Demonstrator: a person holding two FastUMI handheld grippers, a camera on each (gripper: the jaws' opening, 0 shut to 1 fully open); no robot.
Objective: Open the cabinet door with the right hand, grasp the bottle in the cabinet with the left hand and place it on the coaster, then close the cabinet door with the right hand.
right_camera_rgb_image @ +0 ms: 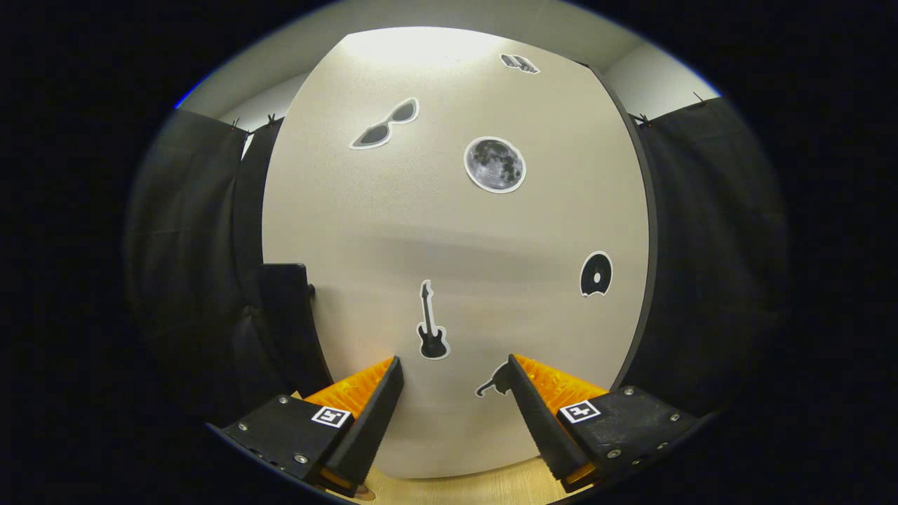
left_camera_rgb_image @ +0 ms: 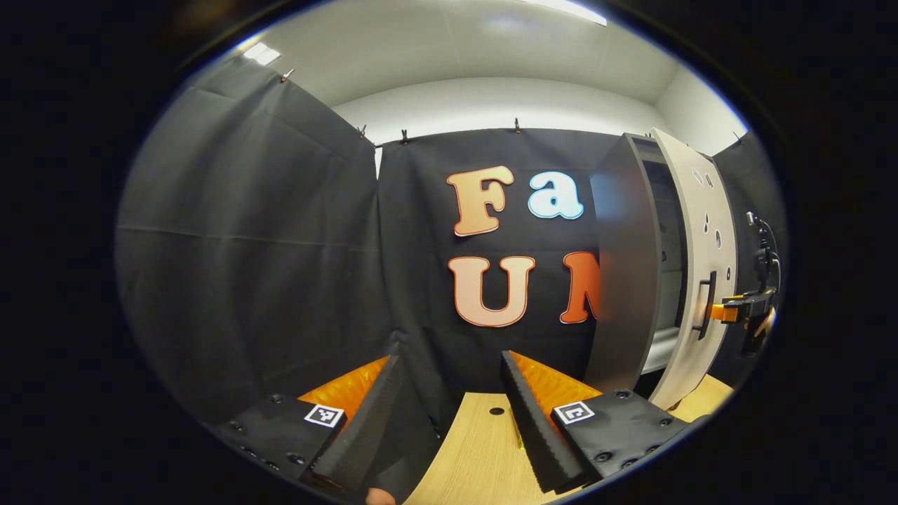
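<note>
Wooden surface (left_camera_rgb_image: 477, 449) lies under our left gripper (left_camera_rgb_image: 449, 365), fingers spread, holding nothing. Farther right stands the cabinet (left_camera_rgb_image: 621, 280), its door (left_camera_rgb_image: 698, 266) ajar, with our right gripper (left_camera_rgb_image: 747, 308) near the door's handle (left_camera_rgb_image: 705, 305). In the right gripper view our right gripper's fingers (right_camera_rgb_image: 379, 407) are spread before the stickered door face.

Cabinet door (right_camera_rgb_image: 456, 280) beige, dark-edged, carrying black-and-grey stickers: sunglasses (right_camera_rgb_image: 384, 125) upper left of door, grey moon (right_camera_rgb_image: 494, 165) near door centre, black guitar (right_camera_rgb_image: 431, 324) below. Cabinet side (left_camera_rgb_image: 621, 280) dark grey. Table (left_camera_rgb_image: 477, 449) light wood-grain.
</note>
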